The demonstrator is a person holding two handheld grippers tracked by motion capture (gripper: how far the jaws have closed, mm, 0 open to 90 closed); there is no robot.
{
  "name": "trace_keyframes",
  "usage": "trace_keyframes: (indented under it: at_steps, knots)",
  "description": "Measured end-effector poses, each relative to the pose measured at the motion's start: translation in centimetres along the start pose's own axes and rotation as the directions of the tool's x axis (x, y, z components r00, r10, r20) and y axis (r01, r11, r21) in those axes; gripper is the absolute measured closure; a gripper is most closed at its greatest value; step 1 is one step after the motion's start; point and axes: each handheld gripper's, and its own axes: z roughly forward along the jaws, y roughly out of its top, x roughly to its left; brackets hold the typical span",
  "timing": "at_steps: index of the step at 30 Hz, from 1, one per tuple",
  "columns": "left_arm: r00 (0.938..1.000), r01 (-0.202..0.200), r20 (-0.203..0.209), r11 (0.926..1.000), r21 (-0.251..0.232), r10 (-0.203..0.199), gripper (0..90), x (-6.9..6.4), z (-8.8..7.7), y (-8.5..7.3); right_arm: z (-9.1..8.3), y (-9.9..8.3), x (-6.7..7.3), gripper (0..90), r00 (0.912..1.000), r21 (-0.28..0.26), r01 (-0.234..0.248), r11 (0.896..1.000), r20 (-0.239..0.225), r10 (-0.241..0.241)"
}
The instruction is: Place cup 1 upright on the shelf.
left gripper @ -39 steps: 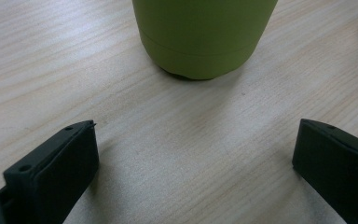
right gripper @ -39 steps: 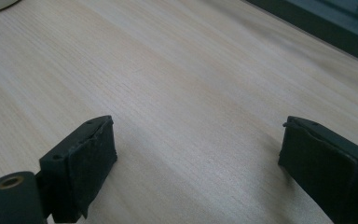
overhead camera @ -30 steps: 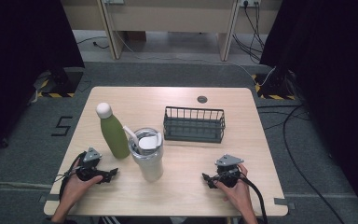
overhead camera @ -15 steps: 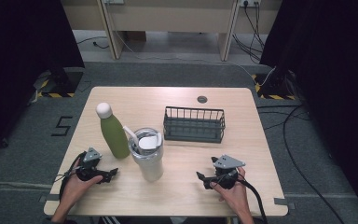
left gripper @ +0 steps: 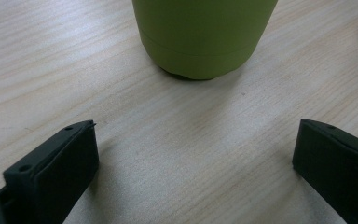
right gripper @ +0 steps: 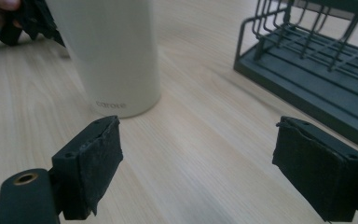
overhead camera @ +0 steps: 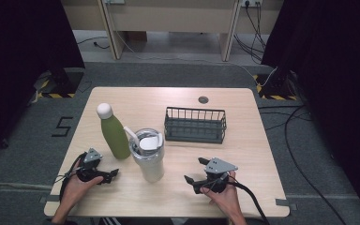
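High view: both grippers, left gripper [overhead camera: 114, 174] and right gripper [overhead camera: 193, 170], rest open-jawed (nothing held); the right should square up on the cream steel tumbler [overhead camera: 148, 154] before closing.

On the pale wood-grain table [overhead camera: 243, 140], the water bottle [overhead camera: 113, 136] is olive green with a white cap, the tumbler [overhead camera: 148, 157] cream-white, the wire basket [overhead camera: 195, 125] dark grey-green, both tools black.

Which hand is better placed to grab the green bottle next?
Left. The left tongs are open beside the green bottle, whose base sits just ahead of them. The white tumbler stands between the right tongs and the bottle.
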Motion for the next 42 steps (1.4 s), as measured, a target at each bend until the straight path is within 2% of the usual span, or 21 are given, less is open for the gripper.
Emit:
trace_keyframes:
  at_steps: [6,11,15,23,26,35,38,40,42]
  knots:
    - [1.0,0.0,0.0,1.0,0.0,0.0,0.0,0.0,0.0,0.0,1.2,0.5,1.0,15.0,0.9986,-0.016,0.017,1.0,-0.05,-0.018]
    - [1.0,0.0,0.0,1.0,-0.001,0.0,0.0,0.0,0.0,0.0,2.0,0.8,1.6,15.0,0.9971,-0.028,0.026,0.999,-0.071,-0.028]
    - [1.0,0.0,0.0,1.0,0.0,0.0,0.0,0.0,0.0,0.0,3.0,1.1,2.1,15.1,0.9945,-0.036,0.051,0.998,-0.09,-0.054]
    - [1.0,0.0,0.0,1.0,0.0,0.0,0.0,0.0,0.0,0.0,4.3,1.6,2.6,15.3,0.9914,-0.052,0.051,0.997,-0.118,-0.057]
    - [1.0,0.0,0.0,1.0,0.0,0.0,0.0,0.0,0.0,0.0,5.3,1.9,3.0,15.3,0.9886,-0.063,0.047,0.997,-0.14,-0.055]
    - [1.0,0.0,0.001,1.0,0.0,0.0,0.0,0.0,0.0,0.0,6.8,2.6,3.7,15.3,0.9853,-0.088,0.059,0.994,-0.155,-0.072]
    - [1.0,0.0,0.001,1.0,0.0,0.0,0.0,0.0,0.0,0.0,7.1,2.7,3.8,15.3,0.984,-0.094,0.049,0.994,-0.166,-0.065]
    - [1.0,0.0,0.001,1.0,0.0,0.0,0.0,0.0,0.0,0.0,7.5,3.0,4.0,15.3,0.981,-0.105,0.07,0.992,-0.173,-0.088]
    - [1.0,0.0,0.001,1.0,0.0,0.0,0.0,0.0,0.0,0.0,7.6,3.1,4.1,15.3,0.9807,-0.106,0.069,0.992,-0.175,-0.086]
